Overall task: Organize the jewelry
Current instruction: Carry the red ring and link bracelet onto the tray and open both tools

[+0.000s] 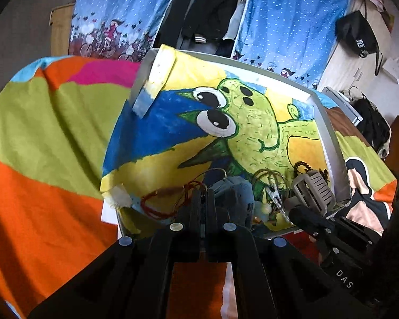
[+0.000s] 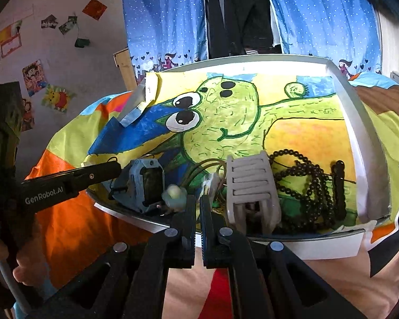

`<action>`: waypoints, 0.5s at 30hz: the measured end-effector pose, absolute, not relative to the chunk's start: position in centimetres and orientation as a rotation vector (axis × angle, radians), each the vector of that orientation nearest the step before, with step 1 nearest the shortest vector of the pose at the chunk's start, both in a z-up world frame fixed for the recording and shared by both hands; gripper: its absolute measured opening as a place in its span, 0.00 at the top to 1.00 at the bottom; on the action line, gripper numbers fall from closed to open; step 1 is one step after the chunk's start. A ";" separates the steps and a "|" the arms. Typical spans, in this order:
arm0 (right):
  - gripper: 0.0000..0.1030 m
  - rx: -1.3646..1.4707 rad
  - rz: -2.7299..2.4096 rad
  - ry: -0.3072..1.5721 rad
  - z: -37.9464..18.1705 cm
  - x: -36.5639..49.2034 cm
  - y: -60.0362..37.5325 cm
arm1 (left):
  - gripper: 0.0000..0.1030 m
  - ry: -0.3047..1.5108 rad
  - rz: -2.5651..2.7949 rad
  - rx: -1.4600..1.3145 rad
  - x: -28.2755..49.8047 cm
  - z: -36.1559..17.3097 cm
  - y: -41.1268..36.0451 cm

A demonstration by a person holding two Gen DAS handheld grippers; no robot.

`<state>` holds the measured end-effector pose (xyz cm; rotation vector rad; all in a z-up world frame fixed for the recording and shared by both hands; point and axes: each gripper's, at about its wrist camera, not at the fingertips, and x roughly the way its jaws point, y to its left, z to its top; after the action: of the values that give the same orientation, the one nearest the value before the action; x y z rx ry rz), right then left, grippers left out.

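Both grippers' fingers nearly closed, holding nothing: left gripper (image 1: 203, 194) tips at red cord bracelet (image 1: 157, 207), right gripper (image 2: 198, 199) beside dark wooden bead necklace (image 2: 306, 186) in white cardboard tray (image 2: 359, 122); tangled pile risks snagging neighbours

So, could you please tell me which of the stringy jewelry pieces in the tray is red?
The red cord bracelet at the tray's near left corner; the bead strand is dark.
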<state>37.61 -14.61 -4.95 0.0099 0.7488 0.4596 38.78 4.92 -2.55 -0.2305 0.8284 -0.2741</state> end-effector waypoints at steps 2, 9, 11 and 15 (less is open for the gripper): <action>0.82 0.006 0.455 0.737 -4.7 37.2 -14.9 | 0.94 0.837 -0.276 -0.252 38.5 -2.5 5.2; 0.71 -0.026 0.427 0.690 -3.6 36.3 -15.4 | 0.63 0.796 -0.250 -0.288 37.4 -1.5 5.9; 0.70 -0.023 0.425 0.686 -3.4 36.2 -15.6 | 0.62 0.799 -0.245 -0.284 37.5 -1.2 5.8; 0.57 -0.022 0.421 0.671 -2.9 35.9 -15.8 | 0.52 0.783 -0.232 -0.280 37.2 -0.7 5.6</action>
<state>35.92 -15.84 -2.85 -0.0217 0.6710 0.4209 37.18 5.58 -0.67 -0.2797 0.7829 -0.2317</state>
